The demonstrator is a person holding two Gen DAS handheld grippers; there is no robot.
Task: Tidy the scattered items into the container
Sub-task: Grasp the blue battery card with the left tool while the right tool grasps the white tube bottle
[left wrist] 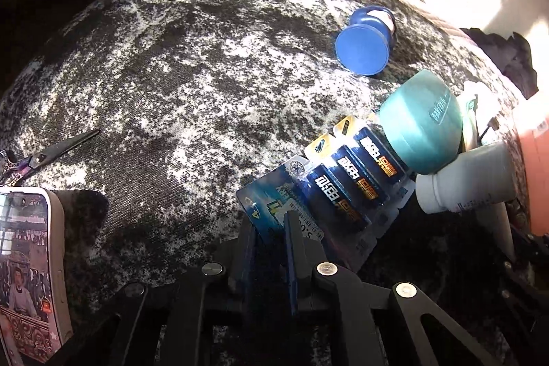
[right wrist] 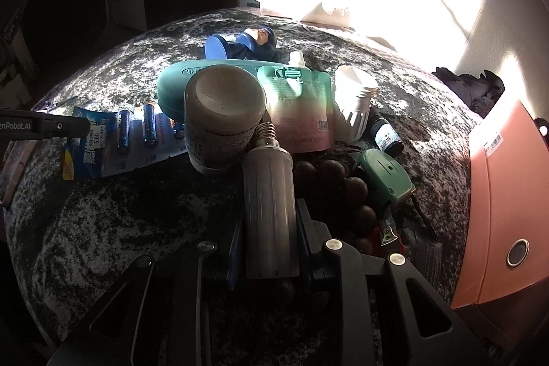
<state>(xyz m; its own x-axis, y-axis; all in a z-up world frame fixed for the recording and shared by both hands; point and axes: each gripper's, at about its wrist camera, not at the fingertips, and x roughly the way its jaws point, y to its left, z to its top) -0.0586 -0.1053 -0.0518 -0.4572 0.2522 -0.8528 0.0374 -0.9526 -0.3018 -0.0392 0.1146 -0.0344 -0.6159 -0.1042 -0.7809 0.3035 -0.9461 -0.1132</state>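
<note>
Sunlight falls across a mottled black-and-white counter [right wrist: 103,228] strewn with small goods. At its right edge stands the orange container [right wrist: 507,194], nothing visible inside from here. A teal case [left wrist: 420,122] and a white bottle [left wrist: 470,177] lie just beside the battery pack [left wrist: 329,191]. The left gripper [left wrist: 271,228] has its jaws pinching the card's near corner. The right gripper [right wrist: 269,242] has its jaws clamped on a grey cylindrical bulb [right wrist: 269,201], its screw base pointing away.
</note>
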